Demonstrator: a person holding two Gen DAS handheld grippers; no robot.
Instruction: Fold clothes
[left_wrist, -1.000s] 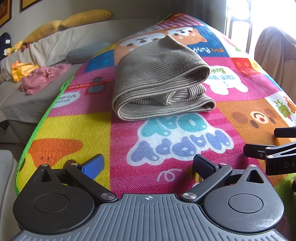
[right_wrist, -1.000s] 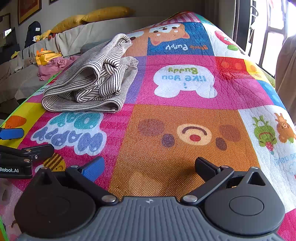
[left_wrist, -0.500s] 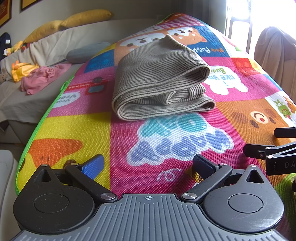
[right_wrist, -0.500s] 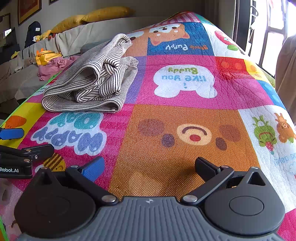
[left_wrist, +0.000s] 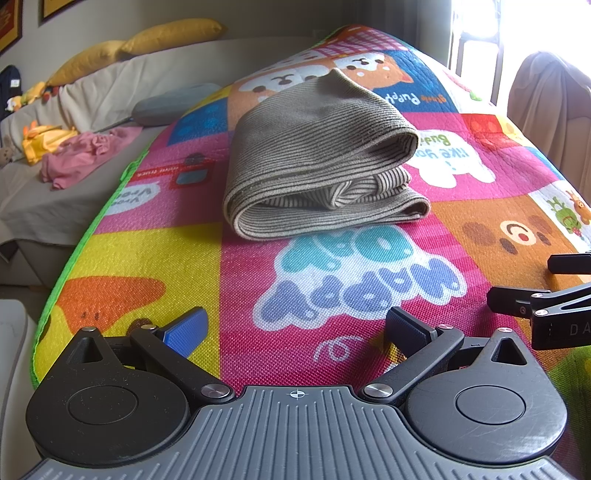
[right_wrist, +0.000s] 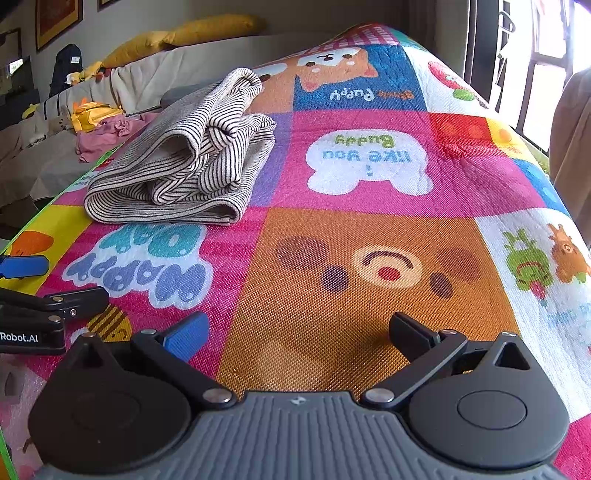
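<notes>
Both tongs rest low on the cartoon play mat (left_wrist: 155, 254), spread wide and holding nothing: the left gripper (left_wrist: 295, 328) and the right gripper (right_wrist: 301, 332) side by side. Ahead of the left one, off to the right one's left, lies the folded striped garment (left_wrist: 317, 162), well clear of either; its inner layers are tucked out of sight. Pink clothes (left_wrist: 85, 151) on the sofa beyond are too blurred to identify
</notes>
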